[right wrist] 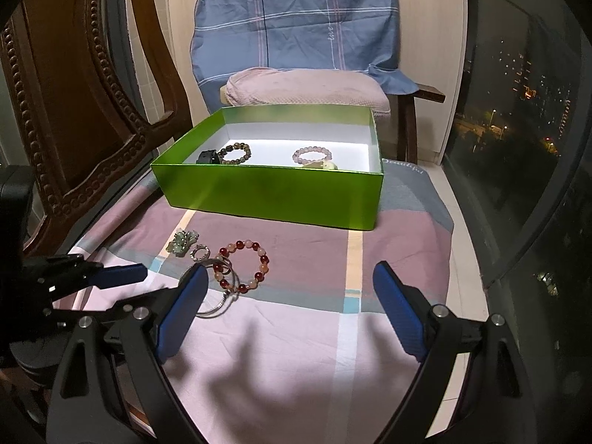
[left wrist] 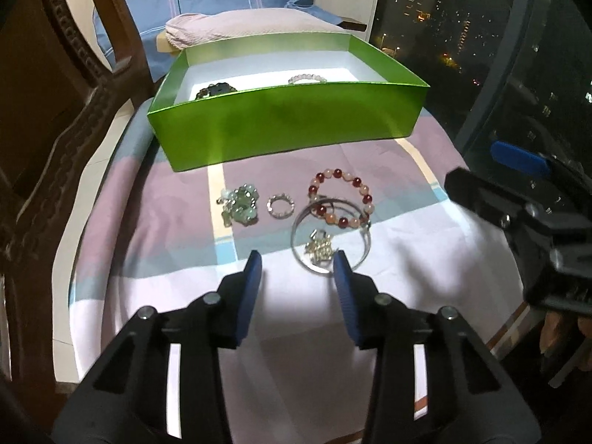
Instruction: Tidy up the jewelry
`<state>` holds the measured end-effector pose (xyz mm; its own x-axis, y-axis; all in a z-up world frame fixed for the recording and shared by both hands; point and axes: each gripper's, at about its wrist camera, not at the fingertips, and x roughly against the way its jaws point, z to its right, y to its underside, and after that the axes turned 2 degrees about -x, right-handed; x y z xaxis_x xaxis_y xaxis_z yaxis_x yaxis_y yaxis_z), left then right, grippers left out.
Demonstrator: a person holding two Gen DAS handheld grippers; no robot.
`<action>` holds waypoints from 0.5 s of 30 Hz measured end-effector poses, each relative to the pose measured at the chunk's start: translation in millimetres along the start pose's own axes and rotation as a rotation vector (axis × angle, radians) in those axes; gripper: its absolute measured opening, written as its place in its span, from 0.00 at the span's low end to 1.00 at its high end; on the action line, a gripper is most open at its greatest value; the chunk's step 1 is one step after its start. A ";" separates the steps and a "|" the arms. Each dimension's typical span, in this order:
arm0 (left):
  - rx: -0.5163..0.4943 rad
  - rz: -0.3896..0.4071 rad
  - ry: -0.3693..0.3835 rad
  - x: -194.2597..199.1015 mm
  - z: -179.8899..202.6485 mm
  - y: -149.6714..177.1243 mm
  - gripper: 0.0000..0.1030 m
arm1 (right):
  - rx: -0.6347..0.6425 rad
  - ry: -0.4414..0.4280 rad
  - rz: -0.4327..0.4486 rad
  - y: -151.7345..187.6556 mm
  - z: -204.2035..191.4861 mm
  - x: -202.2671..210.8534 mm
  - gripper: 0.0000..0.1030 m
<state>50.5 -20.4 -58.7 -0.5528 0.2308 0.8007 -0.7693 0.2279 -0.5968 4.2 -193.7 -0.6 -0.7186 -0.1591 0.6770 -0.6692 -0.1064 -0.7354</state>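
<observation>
left gripper (left wrist: pixel 298 270): black frame, blue pads, silver screws | right gripper (right wrist: pixel 290 281): apparently identical

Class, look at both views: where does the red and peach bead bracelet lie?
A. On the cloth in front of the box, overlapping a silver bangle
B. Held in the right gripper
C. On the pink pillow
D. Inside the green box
A: the bead bracelet lies on the cloth before the green box, crossing the silver bangle; both grippers are open and hold nothing.

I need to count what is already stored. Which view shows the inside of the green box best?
The right wrist view: it looks down into the green box, showing a brown bracelet and a pink bracelet. The left wrist view sits lower, so the near wall hides most of the contents.
</observation>
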 end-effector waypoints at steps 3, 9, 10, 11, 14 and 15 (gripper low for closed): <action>-0.012 0.009 0.010 2.3 4.6 -1.8 0.39 | -0.003 0.005 0.000 0.4 2.9 0.9 0.86; -0.046 -0.024 0.024 -10.4 15.7 0.0 0.36 | -0.017 0.008 -0.010 0.3 5.6 -0.5 0.86; -0.046 -0.025 0.025 -12.5 16.6 -1.2 0.35 | -0.014 0.006 -0.011 0.4 4.8 -0.5 0.86; -0.040 -0.024 0.026 -13.8 16.1 -2.4 0.35 | -0.011 0.004 -0.013 0.2 4.3 -1.1 0.86; -0.018 -0.023 0.022 -15.7 13.0 -4.4 0.34 | -0.001 0.000 -0.028 1.1 2.4 -4.5 0.86; -0.012 -0.021 0.022 -16.2 11.8 -5.2 0.34 | 0.002 0.002 -0.030 1.5 1.7 -5.3 0.86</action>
<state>59.7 -36.5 -68.0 -0.5293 0.2470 0.8117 -0.7765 0.2445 -0.5808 7.3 -194.8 -5.3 -0.6985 -0.1534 0.6989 -0.6902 -0.1134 -0.7147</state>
